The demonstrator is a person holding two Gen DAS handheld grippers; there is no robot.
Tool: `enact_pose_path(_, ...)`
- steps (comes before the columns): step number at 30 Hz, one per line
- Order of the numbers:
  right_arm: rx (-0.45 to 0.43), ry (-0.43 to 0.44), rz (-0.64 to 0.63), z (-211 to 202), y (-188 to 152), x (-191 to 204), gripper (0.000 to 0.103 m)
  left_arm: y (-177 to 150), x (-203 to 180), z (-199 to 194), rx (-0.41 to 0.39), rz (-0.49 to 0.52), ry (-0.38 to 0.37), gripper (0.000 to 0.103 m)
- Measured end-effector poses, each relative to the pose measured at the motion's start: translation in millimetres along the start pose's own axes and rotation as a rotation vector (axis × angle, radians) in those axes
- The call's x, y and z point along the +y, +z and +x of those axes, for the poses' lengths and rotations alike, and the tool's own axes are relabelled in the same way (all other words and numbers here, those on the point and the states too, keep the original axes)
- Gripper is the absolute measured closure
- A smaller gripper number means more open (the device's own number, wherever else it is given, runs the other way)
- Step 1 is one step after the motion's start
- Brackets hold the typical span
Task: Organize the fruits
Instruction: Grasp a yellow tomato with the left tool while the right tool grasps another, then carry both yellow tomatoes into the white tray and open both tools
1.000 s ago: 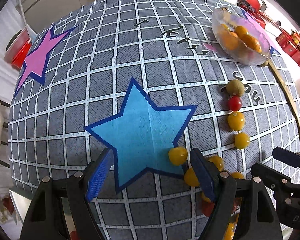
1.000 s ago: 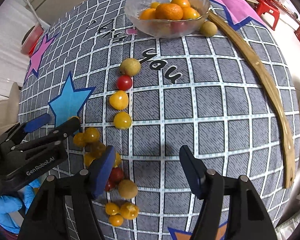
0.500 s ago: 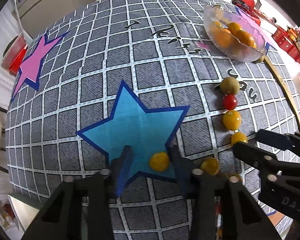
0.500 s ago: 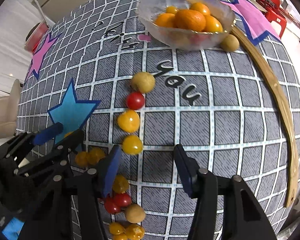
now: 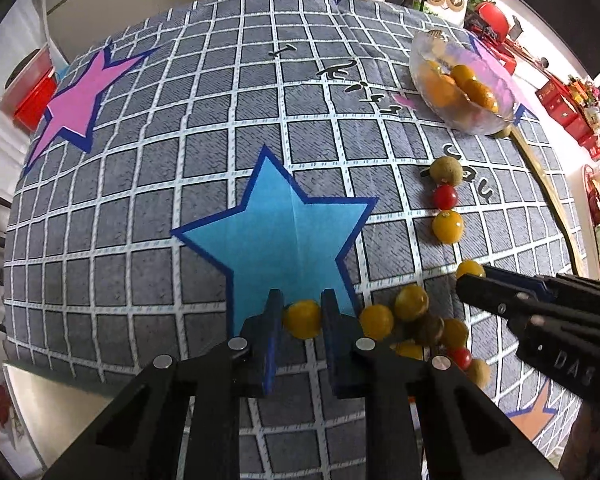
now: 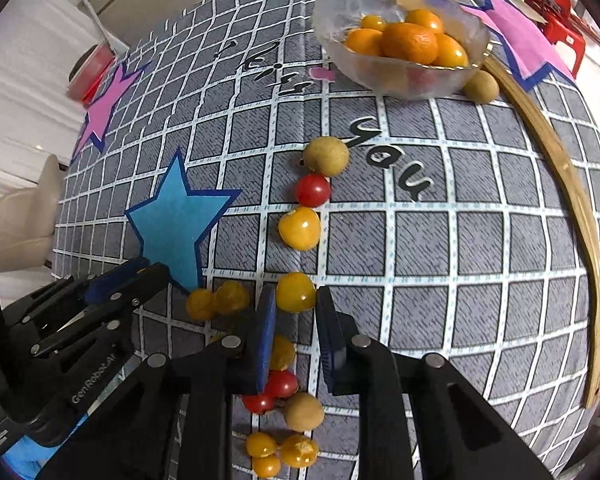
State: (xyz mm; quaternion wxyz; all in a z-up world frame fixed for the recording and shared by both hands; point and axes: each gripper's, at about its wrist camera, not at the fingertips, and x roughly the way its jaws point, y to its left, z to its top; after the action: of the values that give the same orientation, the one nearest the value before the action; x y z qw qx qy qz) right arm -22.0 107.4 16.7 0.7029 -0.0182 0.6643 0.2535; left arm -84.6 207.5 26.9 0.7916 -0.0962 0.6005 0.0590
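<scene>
My left gripper [image 5: 301,312] is shut on a yellow cherry tomato [image 5: 302,319] at the lower tip of the blue star [image 5: 278,236]. My right gripper [image 6: 296,304] is closed around another yellow tomato [image 6: 295,292], the lowest of a line of fruit: a tan longan [image 6: 326,156], a red tomato [image 6: 313,190] and a yellow tomato [image 6: 300,227]. A loose pile of yellow and red tomatoes and longans [image 6: 284,384] lies under and behind the right gripper. A glass bowl [image 6: 400,76] with oranges stands at the far side.
A curved wooden strip [image 6: 568,184] runs along the cloth's right edge. A longan [image 6: 480,86] sits beside the bowl. Pink stars [image 5: 76,104] lie at the far left and behind the bowl. Red boxes stand beyond the table edge.
Both grippers moved forward and closed: the left one shut on the yellow tomato on the blue star, the right one on the lowest yellow tomato of the line.
</scene>
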Motion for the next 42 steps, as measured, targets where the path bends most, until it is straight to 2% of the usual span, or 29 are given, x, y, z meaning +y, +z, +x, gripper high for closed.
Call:
enact_pose_path(9,-0.022,0.031,0.018,-30.5,-19.6,-7.9,0.081,-25.3,28.4,-33.4,-0.042,-0.030,-0.029,0.083)
enact_pose_path(14,-0.021,0.036,-0.008,-44.6,-32.4,3.6,0.081,-40.3,45.4,-53.2,-0.065,-0.058,-0.036,0.083)
enact_pose_path(19,-0.008,0.048,-0.049,-50.4,-49.6,25.5,0.081,-69.1,67.0,-76.7,-0.082,-0.103,-0.018,0.083)
enact_pose_path(30,0.075,0.095,-0.244,-41.6,-91.5,110.9,0.081,-155.6,120.0,-99.8,-0.058,-0.248,0.056,0.083)
enact_pose_path(36,0.129,0.123,-0.365,-28.0,-113.0,166.0,0.081,-207.8,154.7,-99.2,-0.024,-0.353,0.104,0.083)
enact_pose_path(42,0.191,0.136,-0.460,-3.2,-133.7,214.7,0.081,-245.6,181.8,-90.1,0.005,-0.434,0.132,0.083)
